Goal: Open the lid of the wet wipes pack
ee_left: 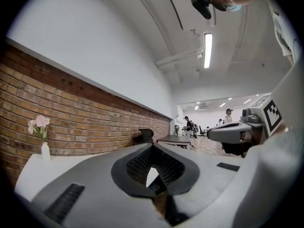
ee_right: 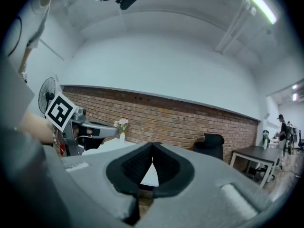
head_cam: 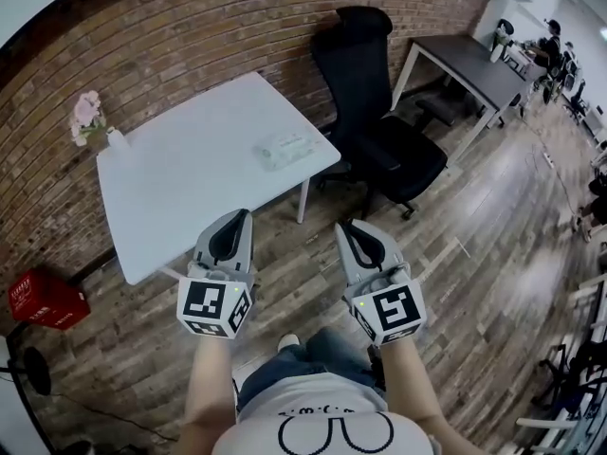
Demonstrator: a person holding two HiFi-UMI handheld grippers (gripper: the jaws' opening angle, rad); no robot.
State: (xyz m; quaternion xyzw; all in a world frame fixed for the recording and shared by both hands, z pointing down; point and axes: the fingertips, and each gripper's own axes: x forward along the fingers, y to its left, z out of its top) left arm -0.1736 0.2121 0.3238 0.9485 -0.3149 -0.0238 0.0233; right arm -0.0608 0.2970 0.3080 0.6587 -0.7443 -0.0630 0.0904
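Only head view: wet wipes pack [head_cam: 285,148] on white table [head_cam: 180,173] | left tongs [head_cam: 241,216], right tongs [head_cam: 344,227]: closed, empty

both arms reach forward, side by side; left hand-held gripper [head_cam: 234,227] and right hand-held gripper [head_cam: 355,237] point level, jaws closed and empty.

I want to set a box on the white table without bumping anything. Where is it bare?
Most of the white table is bare: its middle and near edge, between the flower vase at the left corner by the brick wall and the wet wipes pack near the right corner. It is tightest there, where the black office chair stands close.
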